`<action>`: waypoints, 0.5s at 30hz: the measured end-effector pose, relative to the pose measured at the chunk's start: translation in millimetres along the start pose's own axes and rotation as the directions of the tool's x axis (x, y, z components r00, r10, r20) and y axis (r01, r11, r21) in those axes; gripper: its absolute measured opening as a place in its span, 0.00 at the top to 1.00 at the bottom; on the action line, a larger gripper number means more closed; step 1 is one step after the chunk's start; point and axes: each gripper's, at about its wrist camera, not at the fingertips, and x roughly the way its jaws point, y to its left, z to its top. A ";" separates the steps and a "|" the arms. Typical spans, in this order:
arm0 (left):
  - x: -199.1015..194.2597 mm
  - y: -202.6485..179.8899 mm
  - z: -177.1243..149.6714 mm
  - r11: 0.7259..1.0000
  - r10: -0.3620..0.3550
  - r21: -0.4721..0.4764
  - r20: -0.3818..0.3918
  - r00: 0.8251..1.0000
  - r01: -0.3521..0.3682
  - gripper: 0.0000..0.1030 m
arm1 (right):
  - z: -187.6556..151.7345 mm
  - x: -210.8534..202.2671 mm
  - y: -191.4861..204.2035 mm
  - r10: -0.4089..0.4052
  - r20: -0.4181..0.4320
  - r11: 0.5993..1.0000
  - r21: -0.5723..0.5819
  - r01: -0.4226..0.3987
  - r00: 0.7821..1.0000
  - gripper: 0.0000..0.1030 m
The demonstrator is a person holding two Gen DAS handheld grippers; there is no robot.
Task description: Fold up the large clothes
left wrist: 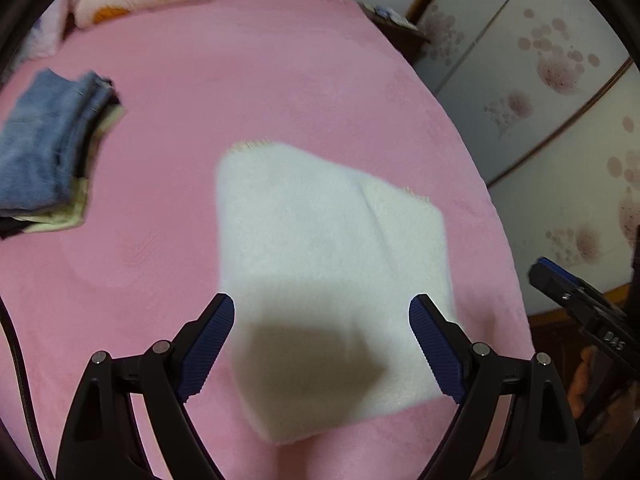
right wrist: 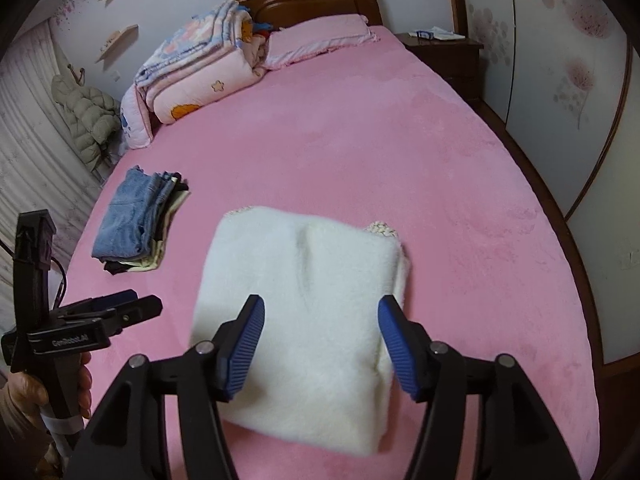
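Count: 1 folded white garment point(right wrist: 308, 312), 1 stack of folded clothes point(right wrist: 136, 224) with jeans on top, 1 folded quilt point(right wrist: 200, 68), 1 pillow point(right wrist: 320, 36), 2 hand-held grippers, left hand-held gripper point(left wrist: 322, 322) and right hand-held gripper point(right wrist: 320, 322).

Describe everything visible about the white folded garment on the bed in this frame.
The white folded garment is a fluffy, fleece-like piece, cream-white, folded into a thick rectangular bundle of several layers. A soft ridge runs down its top. Knitted trim peeks out at its two far corners. It lies flat on the pink bed cover, apart from the stack of folded clothes topped with jeans to its left. Nothing grips it: the right gripper and the left gripper hang above it, jaws open.
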 end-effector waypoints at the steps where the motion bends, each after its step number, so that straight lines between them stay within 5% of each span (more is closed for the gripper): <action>1: 8.3 5.3 2.6 1.000 -0.019 -0.021 -0.020 1.000 0.019 0.14 | -0.2 5.3 -2.4 0.000 -0.011 1.000 0.003 0.000 1.000 0.38; 9: 57.8 37.6 11.1 0.997 -0.013 -0.080 -0.097 0.995 0.005 0.14 | -15.9 66.2 -47.9 0.036 -0.126 0.991 0.129 -0.019 0.991 0.27; 13: 80.8 60.1 11.6 0.986 -0.073 -0.158 -0.147 0.986 0.049 0.14 | -28.1 93.7 -66.8 0.067 -0.174 0.984 0.173 -0.037 0.983 0.26; 15: 91.3 70.7 10.4 0.980 -0.108 -0.181 -0.168 0.980 0.077 0.02 | -32.4 106.0 -73.8 0.095 -0.195 0.979 0.196 -0.056 0.976 0.26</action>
